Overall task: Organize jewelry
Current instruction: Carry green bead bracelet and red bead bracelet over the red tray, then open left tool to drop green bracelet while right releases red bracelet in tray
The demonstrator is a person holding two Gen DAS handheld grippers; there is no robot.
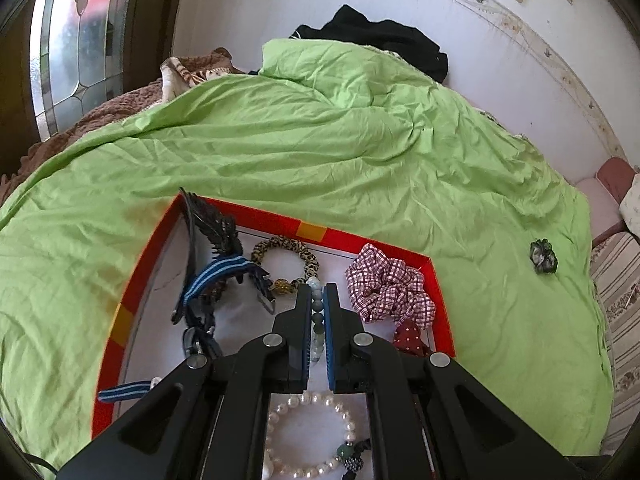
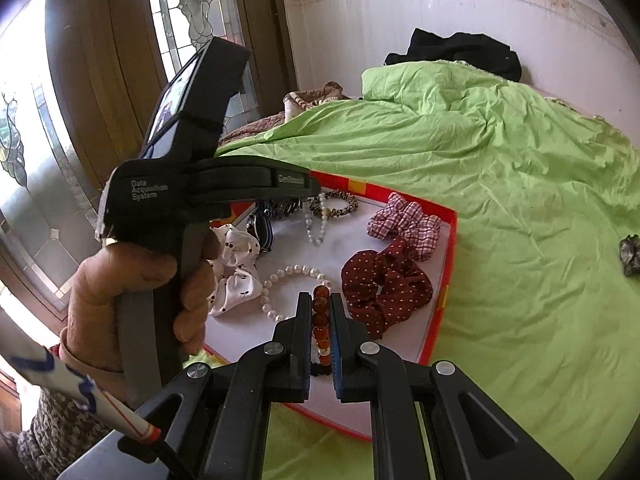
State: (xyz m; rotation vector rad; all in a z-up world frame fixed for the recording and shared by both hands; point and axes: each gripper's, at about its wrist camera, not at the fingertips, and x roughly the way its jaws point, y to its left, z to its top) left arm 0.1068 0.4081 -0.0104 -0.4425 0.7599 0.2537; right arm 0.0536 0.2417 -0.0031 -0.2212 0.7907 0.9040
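Observation:
A red-rimmed box lid (image 1: 276, 216) (image 2: 448, 264) with a white floor lies on the green bedsheet. My left gripper (image 1: 318, 292) is shut on a pale blue-grey bead bracelet (image 1: 317, 312) over the lid; in the right wrist view that bracelet (image 2: 316, 220) hangs from it. My right gripper (image 2: 321, 300) is shut on an amber bead bracelet (image 2: 321, 320) above the lid's near part. In the lid lie a white pearl bracelet (image 1: 316, 400) (image 2: 280, 276), a leopard hair tie (image 1: 284, 252) (image 2: 340, 204), a checked scrunchie (image 1: 384, 284) (image 2: 404, 220) and a dark red dotted scrunchie (image 2: 384, 288).
A dark green scrunchie (image 1: 543, 257) (image 2: 630, 254) lies on the sheet right of the lid. A black comb clip (image 1: 212, 224), striped bands (image 1: 216, 276) and a white dotted bow (image 2: 236, 268) fill the lid's left side. Black clothing (image 1: 380, 44) lies by the wall.

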